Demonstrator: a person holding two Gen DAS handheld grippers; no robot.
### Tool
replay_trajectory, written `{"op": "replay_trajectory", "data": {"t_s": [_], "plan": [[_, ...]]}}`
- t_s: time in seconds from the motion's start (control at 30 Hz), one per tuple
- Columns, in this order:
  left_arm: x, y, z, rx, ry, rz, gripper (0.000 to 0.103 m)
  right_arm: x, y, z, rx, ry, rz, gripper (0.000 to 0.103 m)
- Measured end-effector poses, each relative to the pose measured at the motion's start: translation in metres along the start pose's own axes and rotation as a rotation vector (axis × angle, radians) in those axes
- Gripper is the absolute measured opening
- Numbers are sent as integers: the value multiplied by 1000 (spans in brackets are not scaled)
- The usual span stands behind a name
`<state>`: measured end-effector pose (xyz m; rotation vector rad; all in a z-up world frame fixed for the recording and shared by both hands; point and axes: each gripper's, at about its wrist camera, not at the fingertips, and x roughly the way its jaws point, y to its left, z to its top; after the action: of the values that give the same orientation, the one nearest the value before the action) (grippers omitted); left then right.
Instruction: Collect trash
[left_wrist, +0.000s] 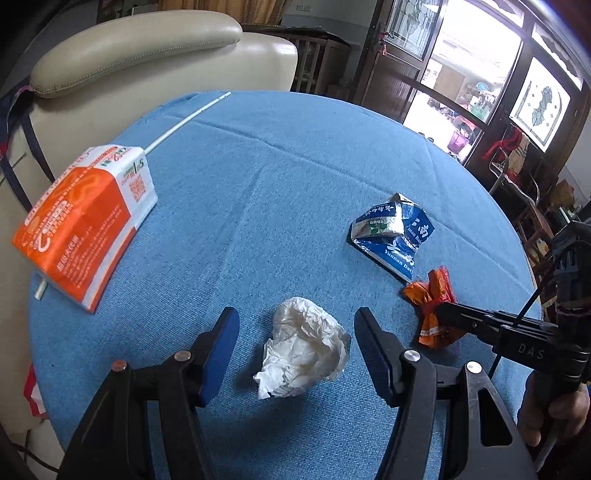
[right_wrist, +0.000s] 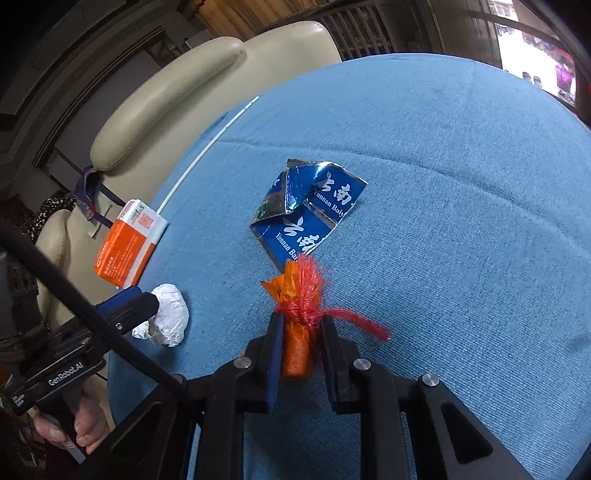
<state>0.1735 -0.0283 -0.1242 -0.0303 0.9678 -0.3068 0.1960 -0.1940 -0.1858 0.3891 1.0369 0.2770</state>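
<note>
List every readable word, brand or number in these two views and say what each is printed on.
"Yunnan Bai…", cut off, with large Chinese characters: flattened blue carton.
"GenRobot.AI": left gripper, on its body as seen in the right wrist view.
"DAS": right gripper, on its body in the left wrist view.
"5": end of the orange box; its other print and QR code are too small to read.

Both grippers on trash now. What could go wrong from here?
1. The right gripper is shut on the orange wrapper, but loose red netting trails outside and might snag or drag.
2. The left gripper is open around the crumpled tissue; soft paper could slip or tear when pinched.
</note>
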Motion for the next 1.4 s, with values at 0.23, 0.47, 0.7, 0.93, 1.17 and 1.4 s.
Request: {"op": "replay_trajectory", "data": {"t_s": [0.23, 0.47, 0.7, 0.93, 1.17, 1.4], "plan": [[9, -1, -2, -12, 6, -42, 65, 0, -4, 0, 24, 13, 39, 21], [16, -9, -3, 19, 11, -55, 52, 0, -7, 0, 34, 15, 58, 22], [18, -9, -5, 27, 9, -60, 38, 1, -6, 0, 35, 13, 58, 22], [12, -9, -8, 15, 15, -73, 34, -1, -2, -1, 31, 1, 37, 21], [1, -10, -8, 12, -1, -70, 34, -6, 4, -4, 15, -16, 28, 21], [-2, -11, -8, 17, 2, -74, 34, -11, 7, 0, -4, -27, 25, 21]]}}
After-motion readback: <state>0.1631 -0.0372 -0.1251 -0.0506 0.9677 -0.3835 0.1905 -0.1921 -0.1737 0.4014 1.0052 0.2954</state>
